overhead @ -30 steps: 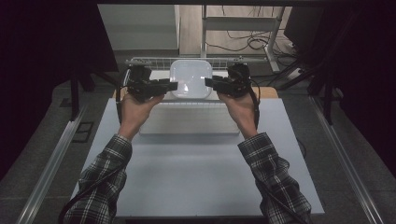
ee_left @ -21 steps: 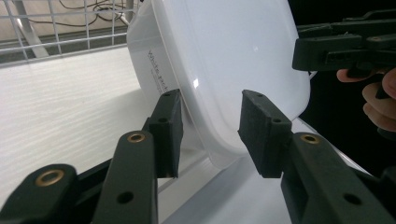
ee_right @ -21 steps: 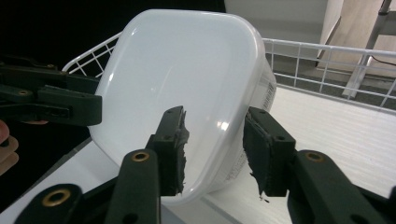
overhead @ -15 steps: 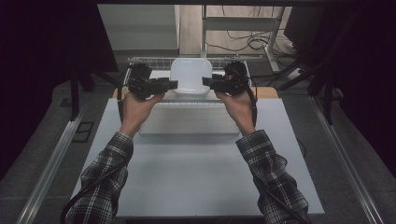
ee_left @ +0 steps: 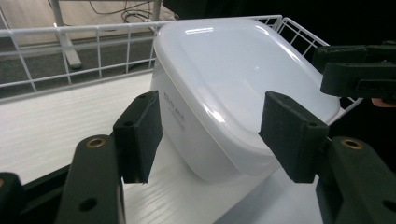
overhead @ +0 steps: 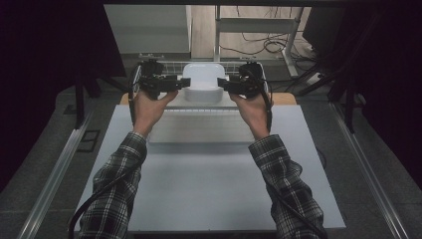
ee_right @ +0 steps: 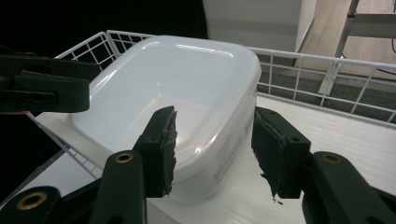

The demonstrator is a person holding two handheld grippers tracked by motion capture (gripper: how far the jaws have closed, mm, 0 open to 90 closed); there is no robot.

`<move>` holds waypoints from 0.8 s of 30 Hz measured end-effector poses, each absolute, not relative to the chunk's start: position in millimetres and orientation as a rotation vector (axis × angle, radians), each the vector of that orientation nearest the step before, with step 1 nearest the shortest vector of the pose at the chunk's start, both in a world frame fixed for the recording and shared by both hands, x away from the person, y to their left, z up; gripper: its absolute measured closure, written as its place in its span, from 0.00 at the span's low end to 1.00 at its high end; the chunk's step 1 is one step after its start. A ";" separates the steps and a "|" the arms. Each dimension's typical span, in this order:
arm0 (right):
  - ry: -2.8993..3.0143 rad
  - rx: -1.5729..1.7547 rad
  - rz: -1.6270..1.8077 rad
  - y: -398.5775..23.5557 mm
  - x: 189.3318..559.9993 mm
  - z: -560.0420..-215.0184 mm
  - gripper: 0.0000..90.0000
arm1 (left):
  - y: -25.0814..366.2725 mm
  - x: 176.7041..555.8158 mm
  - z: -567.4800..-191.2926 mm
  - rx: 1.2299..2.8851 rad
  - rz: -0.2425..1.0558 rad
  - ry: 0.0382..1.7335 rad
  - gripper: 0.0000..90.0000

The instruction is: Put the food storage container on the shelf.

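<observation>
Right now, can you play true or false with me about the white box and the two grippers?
1. The white box stands upside down in the wire basket. True: its closed, flat side faces up.
2. The left gripper squeezes the box tight. False: its jaws have just been opening, and the pads stand apart on either side of the box's corner without pressing on it.
3. The right gripper is on the opposite side of the box from the left one. True.
4. The box is red. False: it is white.
5. The person's sleeves are checked. True.
6. The right gripper lifts the box high above the basket. False: the box rests on the basket's white floor, and the jaws have just been opening.
</observation>
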State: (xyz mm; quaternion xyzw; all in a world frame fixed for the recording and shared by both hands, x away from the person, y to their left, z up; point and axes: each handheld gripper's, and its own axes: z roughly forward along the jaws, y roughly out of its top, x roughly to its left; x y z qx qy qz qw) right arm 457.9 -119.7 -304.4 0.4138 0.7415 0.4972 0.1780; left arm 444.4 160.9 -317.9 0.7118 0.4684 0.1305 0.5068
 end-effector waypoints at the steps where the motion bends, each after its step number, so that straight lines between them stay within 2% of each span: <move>1: 2.098 1.171 1.407 -119.7 457.9 -304.4 0.54 | 160.4 444.5 -317.8 1.714 0.323 1.132 0.43; 3: 2.090 1.171 1.399 -119.5 458.2 -304.4 0.52 | 158.2 443.1 -316.7 1.721 0.372 1.136 0.40; 4: 2.081 1.160 1.386 -119.3 457.4 -304.2 0.50 | 157.1 441.7 -316.3 1.725 0.400 1.128 0.34; 5: 2.081 1.160 1.386 -119.3 457.4 -304.2 0.50 | 156.3 440.4 -316.2 1.725 0.411 1.112 0.34; 7: 2.079 1.120 1.401 -121.1 455.7 -304.1 0.43 | 155.4 438.2 -316.8 1.727 0.386 1.081 0.27; 8: 2.079 1.120 1.401 -121.1 455.7 -304.1 0.43 | 155.4 438.2 -316.8 1.727 0.386 1.081 0.25; 11: 2.069 1.097 1.454 -124.7 453.3 -304.6 0.31 | 156.6 436.3 -317.9 1.723 0.356 1.064 0.23; 12: 2.087 1.088 1.469 -125.6 451.4 -305.8 0.23 | 157.2 435.8 -318.6 1.723 0.343 1.060 0.20; 20: 2.158 1.014 1.435 -126.8 442.4 -315.3 0.09 | 157.2 426.1 -327.6 1.769 0.310 0.993 0.10; 24: 2.171 0.990 1.431 -126.3 439.0 -317.6 0.07 | 155.6 420.8 -331.6 1.790 0.316 0.966 0.08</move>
